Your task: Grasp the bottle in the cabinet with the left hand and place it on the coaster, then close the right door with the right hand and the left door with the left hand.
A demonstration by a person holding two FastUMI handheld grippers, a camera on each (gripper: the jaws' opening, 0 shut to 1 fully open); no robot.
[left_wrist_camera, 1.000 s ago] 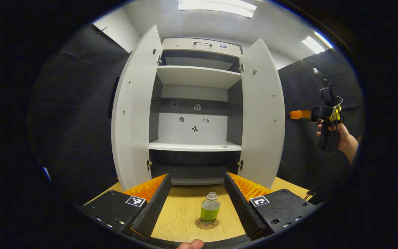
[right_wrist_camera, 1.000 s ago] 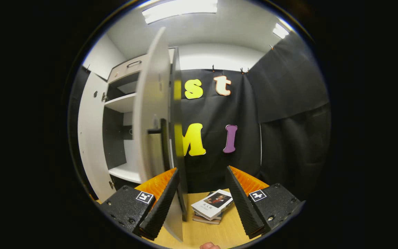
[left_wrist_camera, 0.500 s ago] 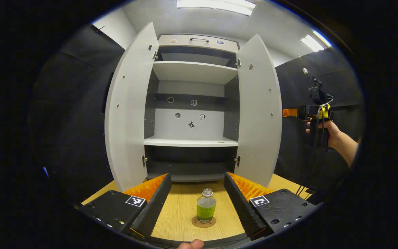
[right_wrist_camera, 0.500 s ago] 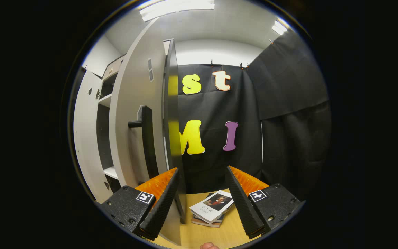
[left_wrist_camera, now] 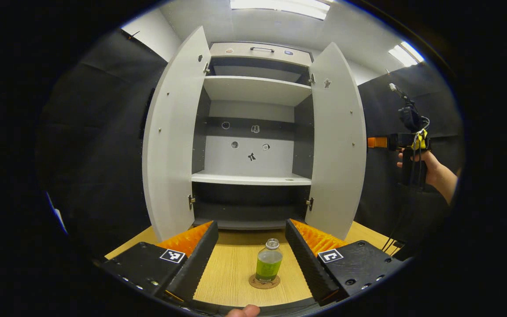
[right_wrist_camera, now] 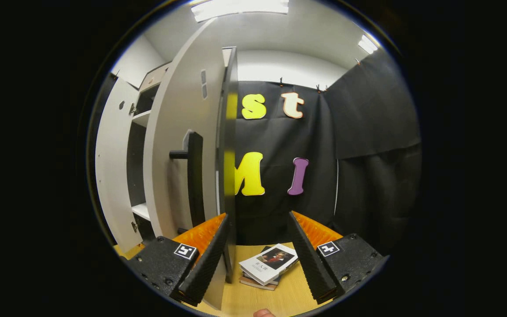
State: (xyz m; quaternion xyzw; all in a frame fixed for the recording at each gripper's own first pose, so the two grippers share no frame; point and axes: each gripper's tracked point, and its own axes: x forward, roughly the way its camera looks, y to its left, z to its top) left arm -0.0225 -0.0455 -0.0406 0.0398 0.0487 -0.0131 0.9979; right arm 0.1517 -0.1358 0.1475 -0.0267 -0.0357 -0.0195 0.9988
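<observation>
Because the right door stood wide open with its edge just beside the right tool, a careless push could have jammed a finger against that edge or swung the door hard into the cabinet. The right tool, fingers apart and empty, was held level by a hand beyond the door. The left tool, also spread and empty, was held low behind the bottle, which stood on the coaster near the desk's front edge.

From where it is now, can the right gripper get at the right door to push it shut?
Probably yes. The right gripper sits open beside the right door, at its outer face near the handle, with nothing between them; the books lie low on the table.
</observation>
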